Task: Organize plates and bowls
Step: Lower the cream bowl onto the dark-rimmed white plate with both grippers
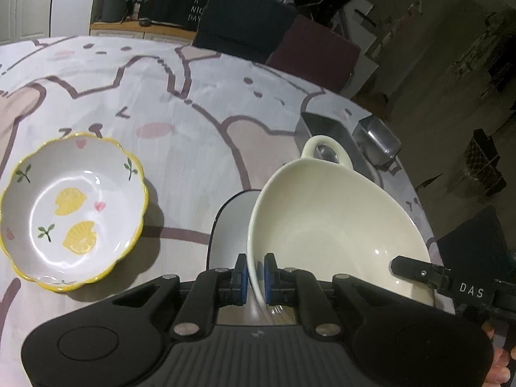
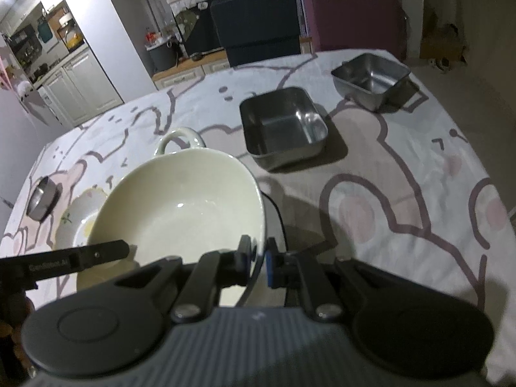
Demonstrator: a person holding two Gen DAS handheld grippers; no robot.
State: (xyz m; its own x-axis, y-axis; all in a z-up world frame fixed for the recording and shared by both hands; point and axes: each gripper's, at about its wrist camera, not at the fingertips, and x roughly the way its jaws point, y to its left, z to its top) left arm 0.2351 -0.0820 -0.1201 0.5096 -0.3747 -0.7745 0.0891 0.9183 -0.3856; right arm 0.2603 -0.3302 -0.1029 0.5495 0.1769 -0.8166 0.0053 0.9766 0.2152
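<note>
Both clamped on the cream handled bowl point(image 1: 335, 225): left hand-held gripper point(image 1: 255, 275) pinching the near-left rim, right hand-held gripper point(image 2: 258, 262) pinching the opposite rim. Held tilted above the worktop point(image 2: 403, 193), over a white dark-edged plate point(image 1: 230, 225). Likely heavy, stiff, glazed, slick and breakable; best held by the rim on two sides. Lemon-print bowl point(image 1: 72, 211) resting left; two steel trays point(image 2: 283, 125) beyond.
</note>
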